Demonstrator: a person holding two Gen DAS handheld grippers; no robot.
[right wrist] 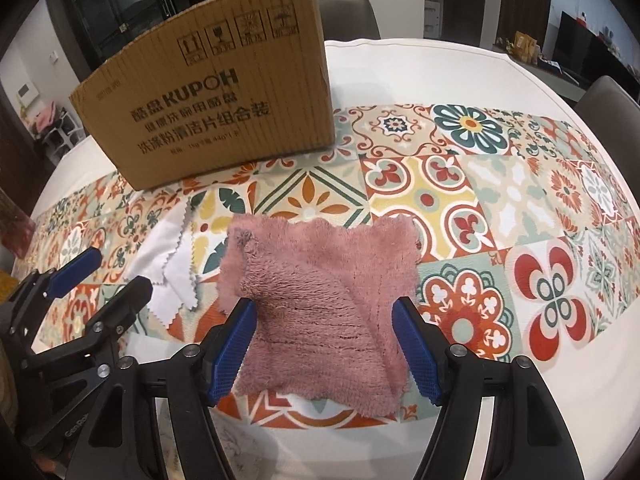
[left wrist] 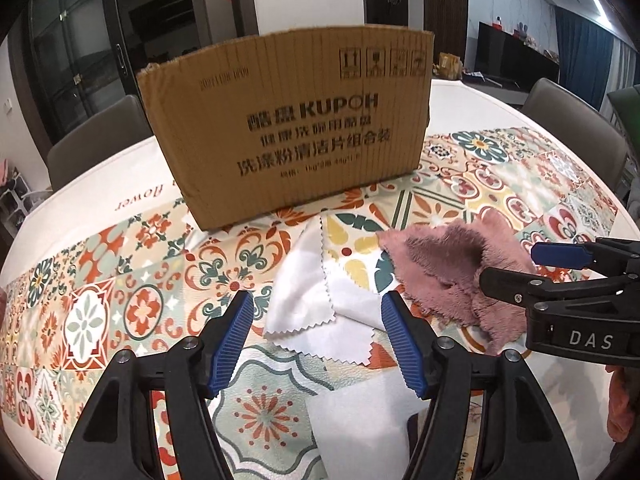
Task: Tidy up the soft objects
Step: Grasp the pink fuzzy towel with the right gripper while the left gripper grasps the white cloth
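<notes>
Pink towel (right wrist: 320, 304) lies crumpled on the patterned cloth (right wrist: 520, 208), between the spread jaws of your right gripper (right wrist: 322, 344). Your left gripper (left wrist: 318, 340) is also wide open over the white cloth (left wrist: 316, 304), near the box (left wrist: 288, 120).

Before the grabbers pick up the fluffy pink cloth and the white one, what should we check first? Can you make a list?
1. Right gripper open: ok, its jaws stand wide apart.
2. Pink cloth lined up between the right gripper's fingers: ok, though it lies rumpled, with a folded corner.
3. Left gripper open: ok.
4. White cloth ahead of the left gripper: ok, flat on the patterned mat, zigzag edges showing.
5. Cloths apart from each other: ok in the right wrist view, a gap shows.
6. Cardboard box open on top and has room: cannot tell, only its side shows.
</notes>
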